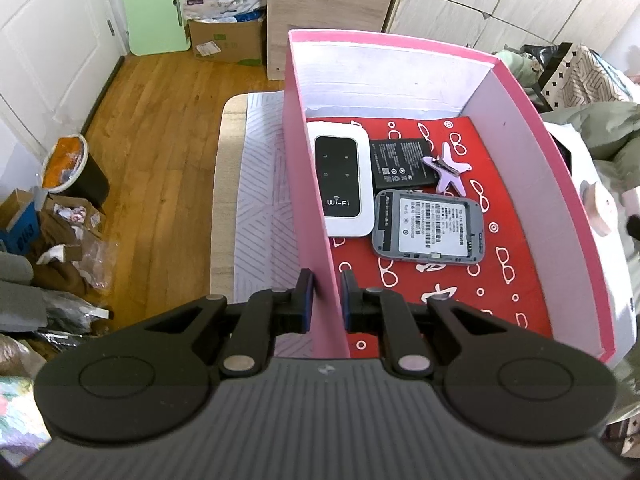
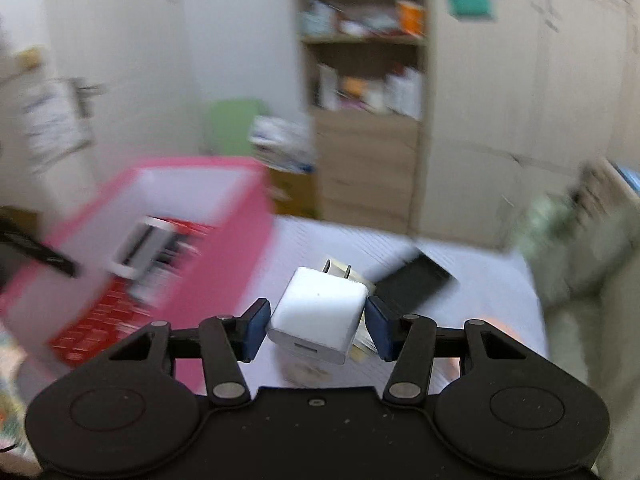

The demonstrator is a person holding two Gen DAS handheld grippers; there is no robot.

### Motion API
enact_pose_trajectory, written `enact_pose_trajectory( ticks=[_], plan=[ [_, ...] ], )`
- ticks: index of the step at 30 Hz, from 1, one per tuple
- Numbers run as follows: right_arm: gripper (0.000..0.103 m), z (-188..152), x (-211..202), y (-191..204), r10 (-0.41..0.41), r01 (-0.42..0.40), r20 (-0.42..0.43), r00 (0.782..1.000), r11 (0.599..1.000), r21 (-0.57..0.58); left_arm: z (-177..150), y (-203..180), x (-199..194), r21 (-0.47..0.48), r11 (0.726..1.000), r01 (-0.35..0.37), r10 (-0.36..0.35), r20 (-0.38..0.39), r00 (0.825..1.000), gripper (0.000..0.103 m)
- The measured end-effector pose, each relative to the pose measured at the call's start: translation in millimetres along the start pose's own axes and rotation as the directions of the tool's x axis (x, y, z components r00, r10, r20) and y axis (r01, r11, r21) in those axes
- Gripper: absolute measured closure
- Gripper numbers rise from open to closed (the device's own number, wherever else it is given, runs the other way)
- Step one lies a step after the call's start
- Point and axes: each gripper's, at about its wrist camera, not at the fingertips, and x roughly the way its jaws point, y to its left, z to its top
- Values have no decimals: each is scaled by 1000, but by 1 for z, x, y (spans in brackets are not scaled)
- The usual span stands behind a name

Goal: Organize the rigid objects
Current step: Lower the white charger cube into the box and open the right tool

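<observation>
Tongs first: the right gripper holds a white charger plug by its two flat sides, prongs pointing away, lifted clear of the pale cloth and just right of the pink box. The plug looks light, hard and smooth-skinned, so a squeeze across the broad faces seems safest; a corner hold might let it twist. The left gripper is pinched narrow on the box's near wall, steadying it, with a Wi-Fi router lying inside.
</observation>
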Motion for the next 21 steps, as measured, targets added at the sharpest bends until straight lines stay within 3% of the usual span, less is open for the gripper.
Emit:
enact_pose_trajectory(
  ticks=[5,10,13,17,21],
  plan=[
    [46,29,0,40,191,-191,-9,981,975,-116,-1,-5,-1,39,999,-25,25,9,1000,92],
    [45,51,38,84,286,-314,-145,947,921,-230,-1,-9,-1,51,997,-49,49,10,999,93],
    [46,58,69,112,312,-382,-265,912,882,-276,-2,-7,-2,26,999,-44,44,13,999,93],
    [46,59,110,146,329,-471,-417,847,828,-304,-3,-2,-2,-12,1000,-27,27,16,1000,93],
    [46,52,141,169,312,-506,-511,801,809,-298,-3,-1,-2,-27,999,-21,22,21,1000,92]
  ],
)
